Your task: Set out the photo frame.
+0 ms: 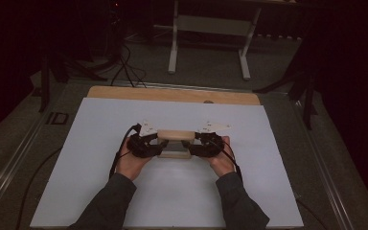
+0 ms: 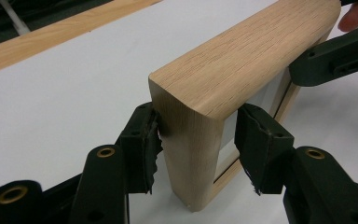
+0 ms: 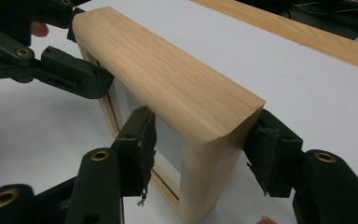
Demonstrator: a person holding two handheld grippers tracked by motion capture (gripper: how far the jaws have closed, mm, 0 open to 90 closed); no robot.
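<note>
A light wooden picture frame (image 1: 175, 135) stands upright on the white board (image 1: 172, 201), held between two hands. My left gripper (image 1: 162, 146) straddles its left end. In the left gripper view one pad (image 2: 142, 144) touches the wood (image 2: 242, 60), while the other pad (image 2: 261, 149) stands a sliver off the front face, so my left gripper (image 2: 198, 126) is open around the post. My right gripper (image 1: 188, 146) takes the other end. In the right gripper view its pads press both faces of the frame (image 3: 168, 79), so my right gripper (image 3: 204, 130) is shut on it.
A bare wooden strip (image 1: 172, 94) runs along the board's far edge. Beyond the table, a white-legged stand (image 1: 208, 38) and dark cables (image 1: 129, 67) sit on the floor. Cables trail from both grippers past the person's sleeves.
</note>
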